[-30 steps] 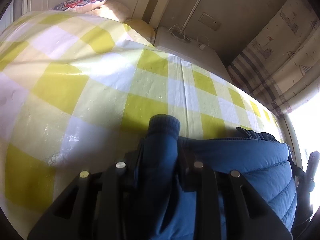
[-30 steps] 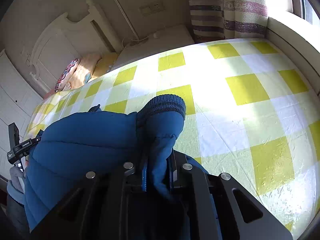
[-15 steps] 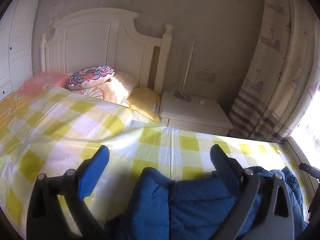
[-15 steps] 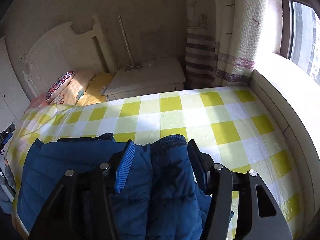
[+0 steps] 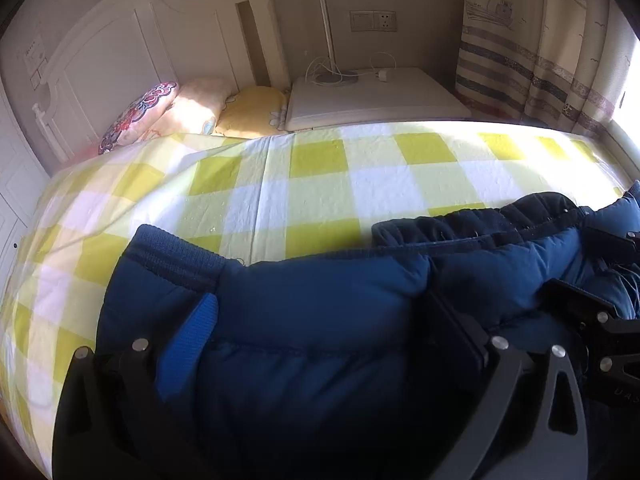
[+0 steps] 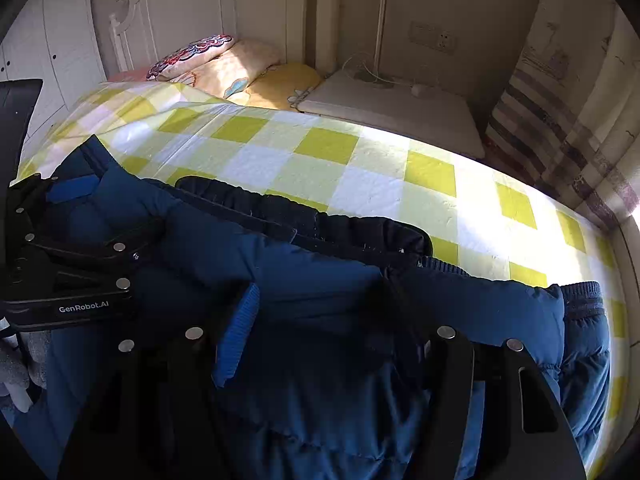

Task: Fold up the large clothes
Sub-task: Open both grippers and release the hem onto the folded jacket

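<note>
Two views, one jacket. Left wrist: your left gripper (image 5: 320, 320) stands at its widest, pads clear, over the jacket (image 5: 340, 300) at the bed's (image 5: 320, 184) near edge; cuff (image 5: 176, 256) lies flat, released. Right wrist: your right gripper (image 6: 324, 320) is opening, jacket (image 6: 320, 280) between the jaws but unpressed; other cuff (image 6: 580, 292) toward the window-side edge. Sleeves look folded in. Next, likely regrip the hem and fold the body over.

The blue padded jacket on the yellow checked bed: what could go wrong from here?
1. The blue padded jacket is puffy; the folded sleeve with its ribbed cuff may spring back.
2. The right gripper jaws are opening above the fabric and could snag it when pulling away.
3. The left gripper sits close by; they may collide.
</note>
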A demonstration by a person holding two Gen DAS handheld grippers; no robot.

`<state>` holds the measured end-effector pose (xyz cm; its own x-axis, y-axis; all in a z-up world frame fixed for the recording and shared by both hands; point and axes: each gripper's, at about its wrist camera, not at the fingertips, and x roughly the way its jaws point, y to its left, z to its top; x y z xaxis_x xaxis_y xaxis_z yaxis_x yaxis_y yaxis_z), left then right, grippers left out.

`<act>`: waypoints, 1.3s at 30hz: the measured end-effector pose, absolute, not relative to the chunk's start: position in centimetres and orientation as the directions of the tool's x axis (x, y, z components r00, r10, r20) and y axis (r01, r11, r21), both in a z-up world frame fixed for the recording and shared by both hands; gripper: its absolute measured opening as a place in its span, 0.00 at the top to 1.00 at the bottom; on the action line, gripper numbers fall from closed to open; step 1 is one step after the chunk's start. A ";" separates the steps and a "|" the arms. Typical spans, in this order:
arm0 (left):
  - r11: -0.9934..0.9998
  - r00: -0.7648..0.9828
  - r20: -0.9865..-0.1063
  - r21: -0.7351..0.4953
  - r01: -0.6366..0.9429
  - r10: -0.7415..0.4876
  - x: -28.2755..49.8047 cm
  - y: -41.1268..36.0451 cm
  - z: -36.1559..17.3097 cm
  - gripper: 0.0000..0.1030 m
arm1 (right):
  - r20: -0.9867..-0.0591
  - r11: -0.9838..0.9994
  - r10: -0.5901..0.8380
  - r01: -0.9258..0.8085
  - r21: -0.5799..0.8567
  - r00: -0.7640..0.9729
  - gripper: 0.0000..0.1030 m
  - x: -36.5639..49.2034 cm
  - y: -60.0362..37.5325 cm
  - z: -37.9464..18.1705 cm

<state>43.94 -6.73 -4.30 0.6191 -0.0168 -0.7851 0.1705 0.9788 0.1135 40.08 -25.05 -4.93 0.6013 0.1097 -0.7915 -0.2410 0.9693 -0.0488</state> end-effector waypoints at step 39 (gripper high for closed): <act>0.958 0.565 -0.800 -0.281 -0.050 -0.205 44.7 3.5 -4.9 0.06 | -0.742 0.937 0.187 0.110 0.331 0.644 0.39 38.8 -41.1 -5.6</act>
<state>44.72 3.53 -4.90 0.5645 -0.2051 -0.7995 -0.0500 0.9584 -0.2811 38.76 -41.12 -5.64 0.6441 0.1865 -0.7418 0.1098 0.9372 0.3310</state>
